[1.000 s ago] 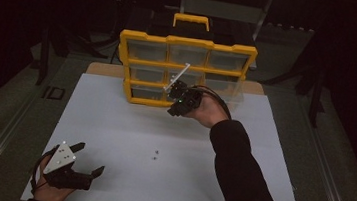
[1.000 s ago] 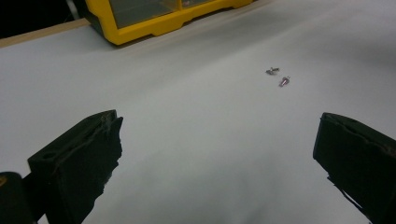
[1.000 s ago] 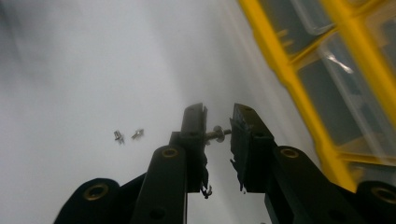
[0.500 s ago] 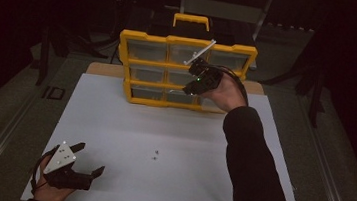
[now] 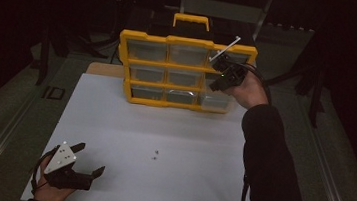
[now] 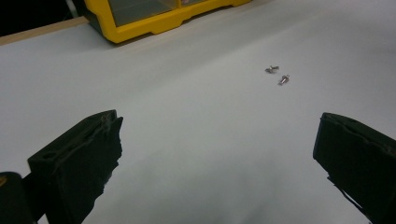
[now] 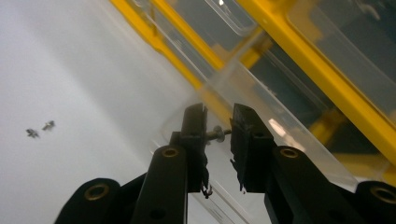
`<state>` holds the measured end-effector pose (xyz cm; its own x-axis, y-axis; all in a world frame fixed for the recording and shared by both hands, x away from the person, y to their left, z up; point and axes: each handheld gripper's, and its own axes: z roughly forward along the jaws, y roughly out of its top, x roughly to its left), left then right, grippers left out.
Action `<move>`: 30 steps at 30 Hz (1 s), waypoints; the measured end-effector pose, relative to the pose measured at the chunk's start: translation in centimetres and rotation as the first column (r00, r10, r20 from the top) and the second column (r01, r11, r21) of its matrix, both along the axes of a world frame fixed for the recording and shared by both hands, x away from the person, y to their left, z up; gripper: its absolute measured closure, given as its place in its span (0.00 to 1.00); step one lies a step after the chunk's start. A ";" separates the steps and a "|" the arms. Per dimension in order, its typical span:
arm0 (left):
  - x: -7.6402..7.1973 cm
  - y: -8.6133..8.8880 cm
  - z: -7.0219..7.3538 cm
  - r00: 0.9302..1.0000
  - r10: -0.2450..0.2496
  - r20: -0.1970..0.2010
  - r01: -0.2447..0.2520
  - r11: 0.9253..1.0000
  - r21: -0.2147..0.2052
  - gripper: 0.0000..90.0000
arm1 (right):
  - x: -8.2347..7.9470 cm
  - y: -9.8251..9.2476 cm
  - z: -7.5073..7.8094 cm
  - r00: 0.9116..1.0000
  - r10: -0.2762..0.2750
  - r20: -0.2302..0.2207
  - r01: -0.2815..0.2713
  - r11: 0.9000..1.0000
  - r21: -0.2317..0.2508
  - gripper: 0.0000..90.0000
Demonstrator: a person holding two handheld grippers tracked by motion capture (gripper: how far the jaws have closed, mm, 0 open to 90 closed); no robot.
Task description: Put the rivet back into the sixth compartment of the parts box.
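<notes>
1. Holding one small screw (image 7: 217, 134) between its fingers (image 7: 194, 140), the right gripper (image 5: 224, 74) sits up against the right side of the yellow drawer organizer (image 5: 187, 43), level with its upper two rows.
2. Right gripper view: fingers nearly together, clamped on the screw, which lies crosswise in the narrow gap. A clear drawer (image 7: 261, 112) of the organizer is just behind and below the fingertips; it looks pulled out, though I cannot tell which compartment it belongs to.
3. Two more screws (image 5: 155, 154) lie loose on the white table (image 5: 113, 124), well in front of the organizer, close to each other but apart. Same pair shows in the left gripper view (image 6: 276, 74).
4. Left gripper (image 5: 77, 162) is well in front of the organizer, toward its left end and near the table's front edge; fingers wide apart, nothing between them. It is idle and well apart from the loose screws.
5. Progress, judged: looks like sorting screws from the table into the organizer. One screw is in transit at the drawer, not yet released.
6. Left to do, judged: drop this screw in the drawer, fetch the two on the table, close the drawer.
7. Drawer contents too dim to read, so the count already stored is unknown.
</notes>
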<state>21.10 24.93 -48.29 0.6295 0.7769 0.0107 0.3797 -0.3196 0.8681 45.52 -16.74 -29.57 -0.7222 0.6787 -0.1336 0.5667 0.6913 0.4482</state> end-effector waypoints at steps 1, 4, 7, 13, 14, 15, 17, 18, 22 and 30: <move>0.0 0.0 0.0 1.000 0.001 0.000 -0.001 1.000 -0.002 0.02 | 0.0 -0.1 0.0 1.000 -0.006 0.000 0.006 1.000 -0.001 0.84; 0.0 0.0 0.0 1.000 0.002 0.000 -0.002 1.000 -0.004 0.02 | 0.1 -0.4 0.1 1.000 -0.018 0.004 0.018 0.999 0.040 0.50; 0.0 0.0 0.0 1.000 0.000 -0.001 0.000 1.000 -0.003 0.02 | -0.2 -0.3 0.4 0.997 -0.032 0.070 0.026 0.996 0.084 0.18; 0.0 0.0 0.0 1.000 -0.001 0.000 0.001 1.000 -0.001 0.02 | -0.5 1.0 0.2 0.997 0.026 0.078 -0.032 0.996 0.083 0.14; 0.0 0.0 0.0 1.000 -0.001 0.001 0.001 1.000 -0.003 0.02 | -0.6 1.3 0.2 0.996 0.035 0.077 -0.042 0.995 0.088 0.14; 0.0 0.0 0.0 1.000 0.000 0.001 0.000 1.000 -0.003 0.02 | -0.6 1.6 0.2 0.996 0.046 0.079 -0.053 0.995 0.088 0.14; 0.0 0.0 0.0 1.000 0.000 0.001 0.000 1.000 -0.003 0.02 | -0.6 1.8 0.1 0.995 0.056 0.084 -0.063 0.994 0.084 0.14; 0.0 0.0 0.0 1.000 0.000 0.000 0.000 1.000 -0.003 0.02 | -0.8 2.6 0.1 0.993 0.079 0.085 -0.087 0.991 0.099 0.14; 0.0 0.0 0.0 1.000 -0.001 0.001 0.001 1.000 -0.003 0.02 | -1.1 3.4 0.1 0.991 0.104 0.088 -0.114 0.987 0.109 0.15; 0.0 0.0 0.0 1.000 0.001 0.002 -0.001 1.000 -0.004 0.02 | -2.0 6.1 -0.6 0.981 0.180 0.074 -0.186 0.979 0.083 0.16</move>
<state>21.12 24.96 -48.29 0.6288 0.7775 0.0084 0.3785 -0.3155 0.8702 43.53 -10.67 -30.16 -0.8270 0.5469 -0.1300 0.4015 0.7365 0.5444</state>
